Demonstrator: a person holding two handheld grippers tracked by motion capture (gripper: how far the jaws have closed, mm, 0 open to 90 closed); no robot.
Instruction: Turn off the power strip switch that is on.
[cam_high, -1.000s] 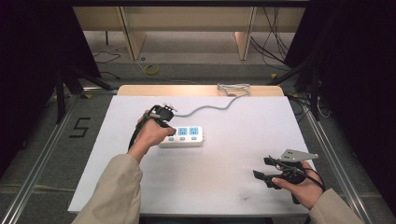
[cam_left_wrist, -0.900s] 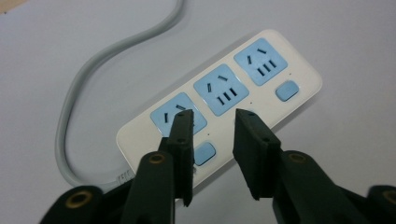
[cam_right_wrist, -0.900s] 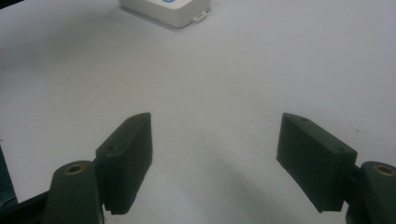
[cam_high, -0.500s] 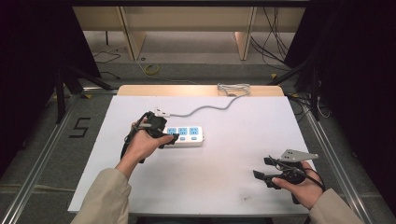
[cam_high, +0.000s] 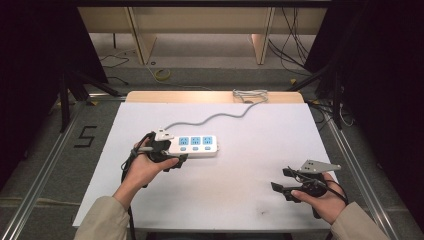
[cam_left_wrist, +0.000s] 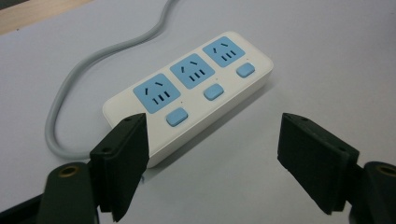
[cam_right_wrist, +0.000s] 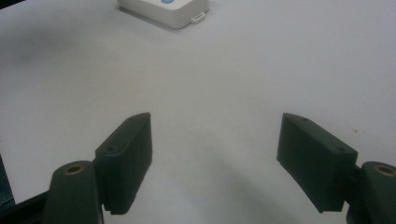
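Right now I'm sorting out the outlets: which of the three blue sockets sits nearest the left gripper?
The socket at the cable end of the power strip, just ahead of the left gripper; the other two lie farther along.

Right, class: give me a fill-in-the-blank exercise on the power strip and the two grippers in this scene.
1. The power strip has ____ blue sockets.
2. The jaws of the left gripper, which have just been opening, hold ____ between them.
3. The strip's grey cable runs toward the ____ edge of the table.
4. The jaws of the right gripper stand ____.

Missing words: three; nothing; far; open
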